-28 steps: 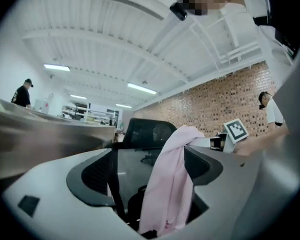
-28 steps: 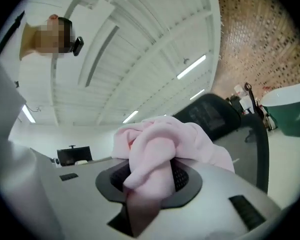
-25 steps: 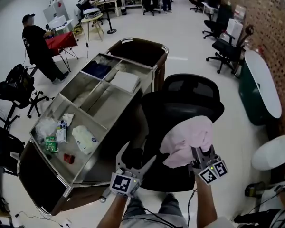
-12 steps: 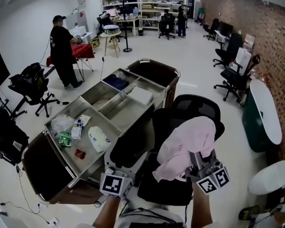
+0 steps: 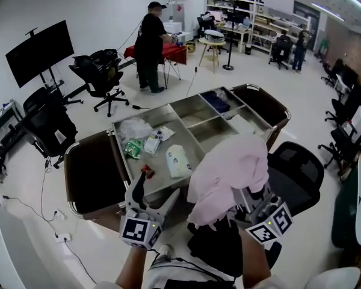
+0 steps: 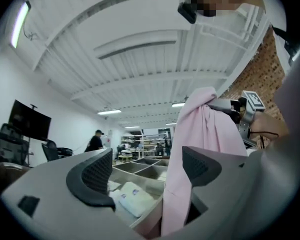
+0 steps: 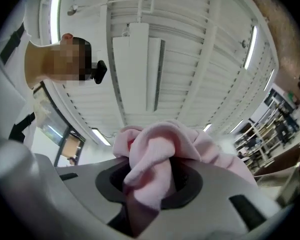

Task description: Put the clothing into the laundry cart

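Head view has my right claw point(image 5: 260, 206) pinched tight on a bunched fold of the pink garment point(image 5: 228, 173). The garment is held up off everything and drapes down at about 5 o'clock from the steel laundry cart point(image 5: 168, 104), near its closest edge. My left claw point(image 5: 151, 197), at 7 o'clock in the frame, is spread wide and grips nothing, with the cloth hanging close by its right jaw. A black office chair point(image 5: 298, 173) stands at 3 o'clock of the garment.
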Available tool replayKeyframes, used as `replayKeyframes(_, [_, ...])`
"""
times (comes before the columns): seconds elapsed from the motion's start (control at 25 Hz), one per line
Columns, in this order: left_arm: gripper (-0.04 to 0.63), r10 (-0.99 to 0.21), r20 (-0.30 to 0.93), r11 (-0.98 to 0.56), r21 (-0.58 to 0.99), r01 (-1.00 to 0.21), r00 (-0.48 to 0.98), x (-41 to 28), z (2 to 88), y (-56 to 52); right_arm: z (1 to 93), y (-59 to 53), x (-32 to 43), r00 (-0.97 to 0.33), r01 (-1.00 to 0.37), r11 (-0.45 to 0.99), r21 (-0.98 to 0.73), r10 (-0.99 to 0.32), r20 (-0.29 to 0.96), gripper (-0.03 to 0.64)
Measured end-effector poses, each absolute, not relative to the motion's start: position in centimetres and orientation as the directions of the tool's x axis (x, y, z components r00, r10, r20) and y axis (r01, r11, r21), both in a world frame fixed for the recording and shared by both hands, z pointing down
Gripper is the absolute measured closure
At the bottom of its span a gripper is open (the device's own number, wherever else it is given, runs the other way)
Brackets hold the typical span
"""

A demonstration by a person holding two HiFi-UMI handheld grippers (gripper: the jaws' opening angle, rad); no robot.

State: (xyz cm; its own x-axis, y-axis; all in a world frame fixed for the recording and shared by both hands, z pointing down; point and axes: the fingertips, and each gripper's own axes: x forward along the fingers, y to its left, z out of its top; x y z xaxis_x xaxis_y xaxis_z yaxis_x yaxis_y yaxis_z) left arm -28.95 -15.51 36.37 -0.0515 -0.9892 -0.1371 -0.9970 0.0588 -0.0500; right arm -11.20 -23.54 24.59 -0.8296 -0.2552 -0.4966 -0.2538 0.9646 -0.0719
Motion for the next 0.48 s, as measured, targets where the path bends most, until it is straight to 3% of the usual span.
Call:
replayKeyframes(0.28, [0.17,-0.92,-0.169,0.361,-0.018,-0.933,-0.353,-38.1,35.1,-5.9,20.8,-16.8,-26.7,-0.827,0.152,0.988,-0.014,0.119,-0.549,0.485])
replayKeyframes(0.48, [0.17,-0.836,-0.155,0.537,-0.037,-0.843,-0.526,-42.7,35.9,2.1,19.3,-10.9,-35.2,-0.767,0.356,0.935,-0.004,0.289,-0.573,0.485])
